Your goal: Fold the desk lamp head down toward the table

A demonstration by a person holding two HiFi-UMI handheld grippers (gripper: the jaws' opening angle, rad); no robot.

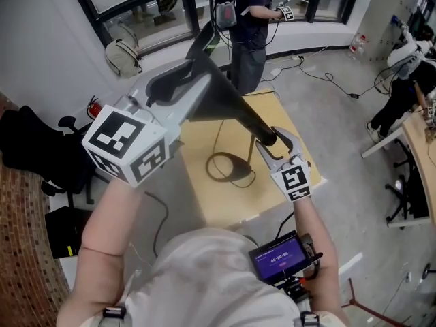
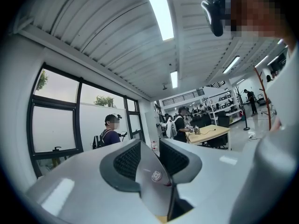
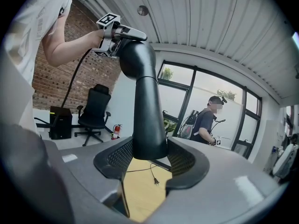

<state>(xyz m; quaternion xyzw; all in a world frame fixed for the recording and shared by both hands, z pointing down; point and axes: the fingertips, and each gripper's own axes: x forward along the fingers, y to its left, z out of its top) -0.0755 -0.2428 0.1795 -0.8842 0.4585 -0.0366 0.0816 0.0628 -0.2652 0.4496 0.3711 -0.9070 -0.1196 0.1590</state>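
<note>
The black desk lamp stands on a wooden table (image 1: 204, 196), its ring base (image 1: 228, 165) flat on the top. My right gripper (image 1: 272, 142) is shut on the lamp's black stem (image 3: 148, 125) low down; the stem fills the gap between the pads. The stem (image 1: 235, 107) rises and bends at its top. There my left gripper (image 1: 194, 67), raised high, is shut on the thin flat lamp head (image 2: 154, 176), which stands edge-on between its pads. In the right gripper view the left gripper (image 3: 124, 31) shows at the top of the stem.
A person (image 1: 245, 26) stands just beyond the table's far edge. Black office chairs (image 1: 34, 148) are at the left, and another desk (image 1: 422, 155) is at the right. The lamp's cord and plug (image 3: 152, 174) lie on the tabletop. Cables (image 1: 327, 77) run over the floor.
</note>
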